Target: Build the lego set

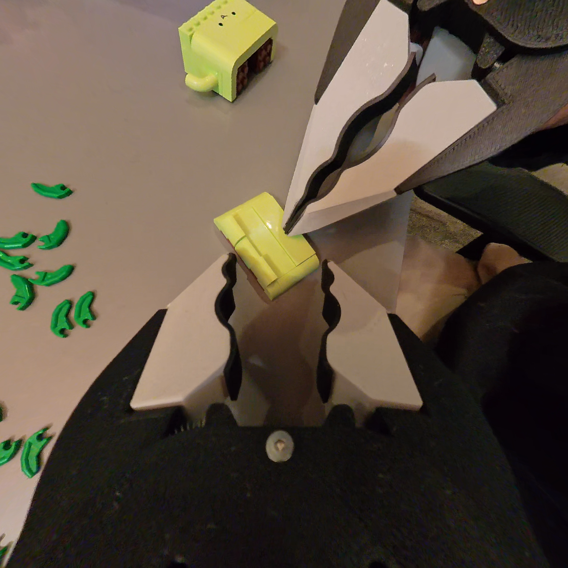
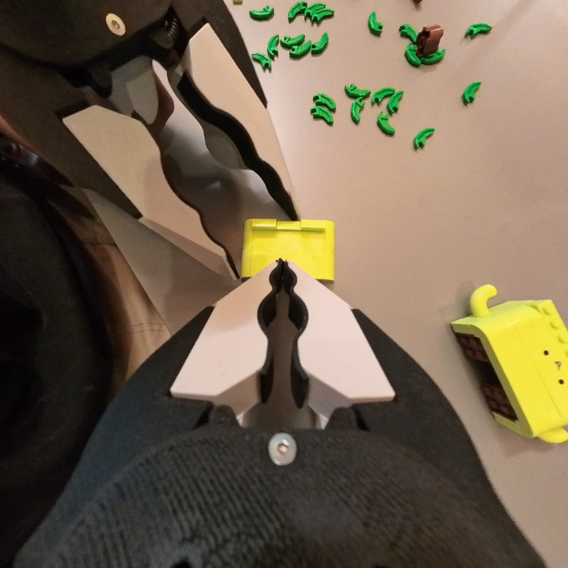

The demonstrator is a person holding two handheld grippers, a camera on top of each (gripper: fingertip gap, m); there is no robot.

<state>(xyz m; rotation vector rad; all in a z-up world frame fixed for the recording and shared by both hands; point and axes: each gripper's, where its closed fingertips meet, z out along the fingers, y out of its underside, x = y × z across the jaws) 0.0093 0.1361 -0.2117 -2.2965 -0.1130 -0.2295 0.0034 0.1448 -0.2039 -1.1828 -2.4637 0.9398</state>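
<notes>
Risk is seen at the table edge [image 1: 362,270]: the lime block [image 1: 267,246], pressed by the closed, empty right gripper [image 1: 287,229], could be pushed off before the wide left gripper [image 1: 278,270] closes.

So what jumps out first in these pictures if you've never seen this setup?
The small lime-green block at the table's edge, with the closed right gripper pressing its tip onto it and the open left gripper straddling it. Next, the scattered dark green leaf pieces on the grey table, and a bigger lime-green boxy build lying farther off.
</notes>
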